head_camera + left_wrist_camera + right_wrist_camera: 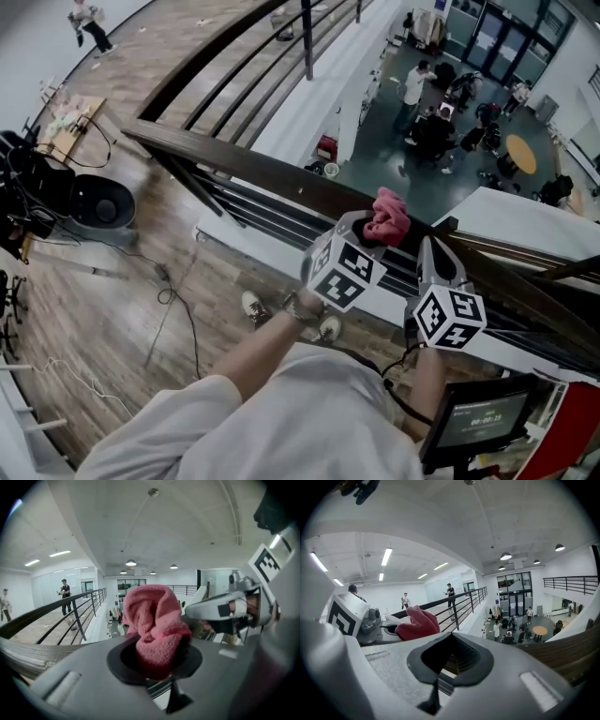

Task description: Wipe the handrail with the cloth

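A dark wooden handrail [234, 155] runs from upper left to lower right across the head view. My left gripper [371, 234] is shut on a crumpled pink cloth [388, 216], which sits right on top of the rail. In the left gripper view the cloth [157, 620] bulges up out of the left gripper [155, 663], with the rail [28, 648] at lower left. My right gripper [431, 249] hovers just right of the cloth, over the rail. Its own view shows the right gripper [450, 660] shut with nothing in it, the cloth [417, 623] to its left and the rail [569, 651] at lower right.
Beyond the rail is a drop to a lower hall with people [412, 89] and a round table [521, 154]. Black rail bars [281, 220] run under the handrail. A dark round bin [98, 202] and cables lie on the wooden floor at left. A small screen [483, 420] is at lower right.
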### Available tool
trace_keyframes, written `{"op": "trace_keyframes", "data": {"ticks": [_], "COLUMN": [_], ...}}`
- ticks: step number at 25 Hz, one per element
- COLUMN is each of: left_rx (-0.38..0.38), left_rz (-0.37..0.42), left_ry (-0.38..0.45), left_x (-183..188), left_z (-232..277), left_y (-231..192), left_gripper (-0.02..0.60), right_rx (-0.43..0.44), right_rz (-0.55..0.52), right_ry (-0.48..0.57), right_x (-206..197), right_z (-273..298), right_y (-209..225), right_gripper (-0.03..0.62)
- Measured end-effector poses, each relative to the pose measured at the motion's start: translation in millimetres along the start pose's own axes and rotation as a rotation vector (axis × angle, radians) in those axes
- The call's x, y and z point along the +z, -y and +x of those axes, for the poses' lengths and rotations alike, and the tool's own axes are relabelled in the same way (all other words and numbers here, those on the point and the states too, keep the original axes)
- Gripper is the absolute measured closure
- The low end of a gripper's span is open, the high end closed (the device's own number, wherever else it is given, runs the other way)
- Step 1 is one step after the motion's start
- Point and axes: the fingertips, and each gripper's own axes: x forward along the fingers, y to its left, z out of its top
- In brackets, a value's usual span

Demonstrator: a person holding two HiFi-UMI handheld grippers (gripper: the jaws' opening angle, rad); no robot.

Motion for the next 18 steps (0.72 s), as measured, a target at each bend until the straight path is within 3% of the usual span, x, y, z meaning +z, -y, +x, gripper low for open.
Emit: {"op": "trace_keyframes", "data": {"ticks": [8, 18], "left_rx": [0.049, 0.095], "left_rz": [-0.004, -0.061], "left_ry": [0.007, 0.026], "left_x": [-16, -31], "left_z": [-20, -53], "left_y": [-28, -93], "left_gripper": [0.495, 0.495], "right_rx": [0.011, 0.01], "right_rz": [0.012, 0.016], "right_ry": [-0.002, -0.005], "right_x": [-5, 2], "right_z": [9, 34], "right_y": [-16, -51], "right_gripper": [0.592, 0.592]}}
